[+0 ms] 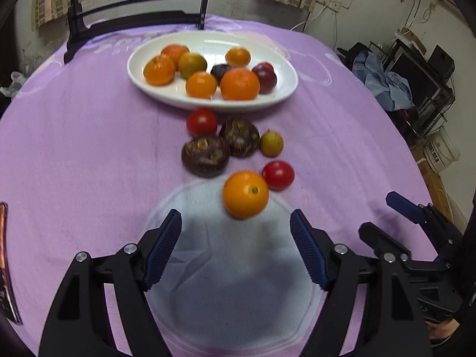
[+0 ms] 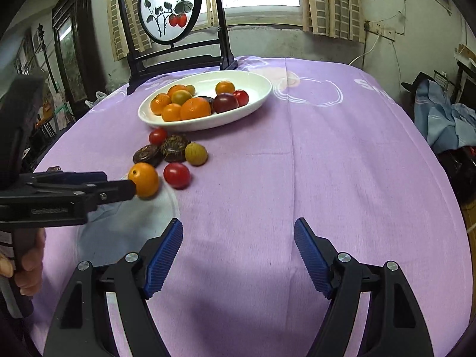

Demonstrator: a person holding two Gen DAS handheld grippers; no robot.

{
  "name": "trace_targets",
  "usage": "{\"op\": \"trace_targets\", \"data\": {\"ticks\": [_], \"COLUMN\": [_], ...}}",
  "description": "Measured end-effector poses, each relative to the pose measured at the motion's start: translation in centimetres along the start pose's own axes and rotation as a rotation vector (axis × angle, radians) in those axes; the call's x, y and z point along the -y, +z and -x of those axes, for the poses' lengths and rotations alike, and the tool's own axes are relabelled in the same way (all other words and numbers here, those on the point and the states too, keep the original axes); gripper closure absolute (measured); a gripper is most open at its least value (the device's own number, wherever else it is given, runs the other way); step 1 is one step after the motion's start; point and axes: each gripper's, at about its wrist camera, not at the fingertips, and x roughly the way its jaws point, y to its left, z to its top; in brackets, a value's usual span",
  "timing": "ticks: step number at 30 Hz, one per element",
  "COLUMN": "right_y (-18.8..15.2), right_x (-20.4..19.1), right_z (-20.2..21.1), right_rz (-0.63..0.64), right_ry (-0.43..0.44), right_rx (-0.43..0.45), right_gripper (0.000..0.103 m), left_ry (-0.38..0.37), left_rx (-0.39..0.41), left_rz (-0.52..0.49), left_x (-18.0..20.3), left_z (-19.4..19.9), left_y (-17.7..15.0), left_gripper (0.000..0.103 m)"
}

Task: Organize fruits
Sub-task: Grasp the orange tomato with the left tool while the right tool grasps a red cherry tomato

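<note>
— That loose orange sits on the purple cloth toward the near edge, apart from the white plate at the far edge where most of the fruit is piled. A red tomato lies just beside it.

— How would it handle, you think?

— Light, round, firm-skinned, likely to roll if nudged. I'd pinch it across its widest part, gently.

— And the tools?

— The left gripper has its blue pads spread wide, nothing between them; the orange lies just ahead of the tips. From the other side one fingertip looks right against the peel, though I can't tell if it truly touches.

— The right one?

— The right gripper is spread too, empty, over bare cloth, well clear of the fruit.
</note>
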Motion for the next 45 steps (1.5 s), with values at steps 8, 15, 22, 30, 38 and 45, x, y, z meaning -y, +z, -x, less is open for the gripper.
{"op": "trace_targets", "data": {"ticks": [8, 15, 22, 30, 38, 45], "right_y": [-0.7, -1.1, -1.1, -0.5, 2.3, 4.1], "right_x": [0.5, 0.5, -0.4, -3.9, -6.4, -7.2], "right_z": [0.6, 0.2, -0.3, -3.2, -6.4, -8.1], "right_rz": [-0.035, -0.044, -0.016, 0.091, 0.138, 0.143], "right_ry": [0.053, 0.096, 0.096, 0.084, 0.027, 0.012], "right_rx": [0.014, 0.000, -0.023, -0.113, -0.124, -0.117], "right_gripper": [0.025, 0.025, 0.025, 0.025, 0.043, 0.051], "left_ry": [0.044, 0.131, 0.104, 0.070, 0.045, 0.016], "left_rx": [-0.023, 0.009, 0.030, 0.070, 0.079, 0.060], "left_rz": [-0.020, -0.095, -0.140, -0.101, -0.055, -0.044], "left_x": [0.7, 1.7, 1.2, -1.6, -4.4, -5.1], "left_z": [-2.3, -3.2, -1.0, 1.7, 1.6, 0.7], "left_y": [-0.2, 1.0, -0.5, -1.1, -1.1, -1.0], "left_gripper": [0.039, 0.059, 0.066, 0.066, 0.066, 0.066]}}
